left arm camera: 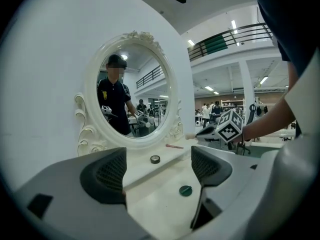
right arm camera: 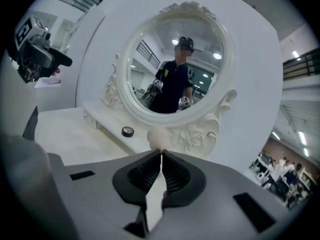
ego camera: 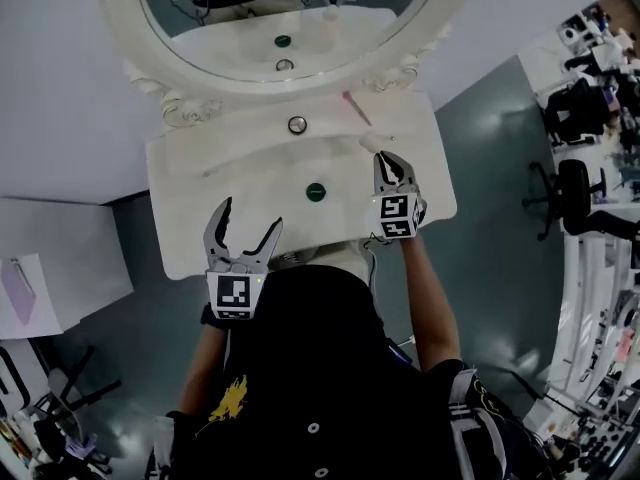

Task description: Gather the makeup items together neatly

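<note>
**A:** Where were we, starting from the spot farthest out from the mirror [ego camera: 285, 18]?

**B:** Our left gripper [ego camera: 250, 215] hung over the front of the table [ego camera: 200, 188], well away from the mirror. Its jaws were spread wide, with nothing between them. A little closer to the mirror, the green disc [ego camera: 316, 191] lay flat on the tabletop by itself.

**A:** And the other hand?

**B:** Our right gripper [right arm camera: 161, 155] was up in the air, off to the mirror's right as we faced it. Its jaws were pinched almost together on the thin end of the cream sponge [right arm camera: 159, 138], and the rounded end poked out past the tips.

**A:** And right under the mirror?

**B:** On the raised shelf [ego camera: 240, 128] at its foot, the small black pot [ego camera: 297, 124] sat below the mirror's middle. The pink pencil [ego camera: 355, 108] lay slanted nearer the right side of the frame.

**A:** So where did we think the sponge belonged?

**B:** We thought it belonged on that shelf, between the pot and the pencil, since two items already sat there. We held a soft thing by only a sliver, so we judged it could slip or spring free. The plan was to lower it slowly and keep it clear of the carved frame. We'd part the jaws only once it rested on the shelf. The disc, lying flat, looked likely to need an edge-on pinch from the left.
</note>
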A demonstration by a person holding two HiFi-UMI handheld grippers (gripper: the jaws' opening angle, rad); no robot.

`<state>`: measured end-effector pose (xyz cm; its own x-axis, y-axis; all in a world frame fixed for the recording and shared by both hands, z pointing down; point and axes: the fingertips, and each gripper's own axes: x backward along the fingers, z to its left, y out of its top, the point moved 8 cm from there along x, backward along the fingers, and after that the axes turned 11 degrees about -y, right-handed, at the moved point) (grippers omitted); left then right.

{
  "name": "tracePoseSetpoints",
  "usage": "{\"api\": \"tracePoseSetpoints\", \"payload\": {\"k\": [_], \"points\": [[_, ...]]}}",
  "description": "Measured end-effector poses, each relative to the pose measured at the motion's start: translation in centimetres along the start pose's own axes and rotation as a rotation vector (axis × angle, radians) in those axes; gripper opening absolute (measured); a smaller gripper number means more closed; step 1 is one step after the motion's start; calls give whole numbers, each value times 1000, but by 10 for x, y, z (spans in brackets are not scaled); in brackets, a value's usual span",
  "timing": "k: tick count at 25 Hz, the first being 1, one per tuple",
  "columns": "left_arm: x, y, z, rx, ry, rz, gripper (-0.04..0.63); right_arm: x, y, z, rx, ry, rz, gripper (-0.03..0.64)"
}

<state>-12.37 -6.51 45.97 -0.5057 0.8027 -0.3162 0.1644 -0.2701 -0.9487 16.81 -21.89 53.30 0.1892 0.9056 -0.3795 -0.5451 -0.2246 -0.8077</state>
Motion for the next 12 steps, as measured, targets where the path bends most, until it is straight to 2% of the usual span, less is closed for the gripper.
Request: {"api": "tracePoseSetpoints", "payload": {"k": [5,7,10,12], "points": [[15,-6,6,51,40,-37,408,-18,70,12,242,84,-139,26],[20,-9,10,44,49,-38,408,-27,93,24,340,122,-187,26],[27,-12,15,33,66,-45,408,-38,124,45,421,212,-223,28],[30,-16,16,71,91,-59,405,-47,140,60,491,266,-239,28]]}}
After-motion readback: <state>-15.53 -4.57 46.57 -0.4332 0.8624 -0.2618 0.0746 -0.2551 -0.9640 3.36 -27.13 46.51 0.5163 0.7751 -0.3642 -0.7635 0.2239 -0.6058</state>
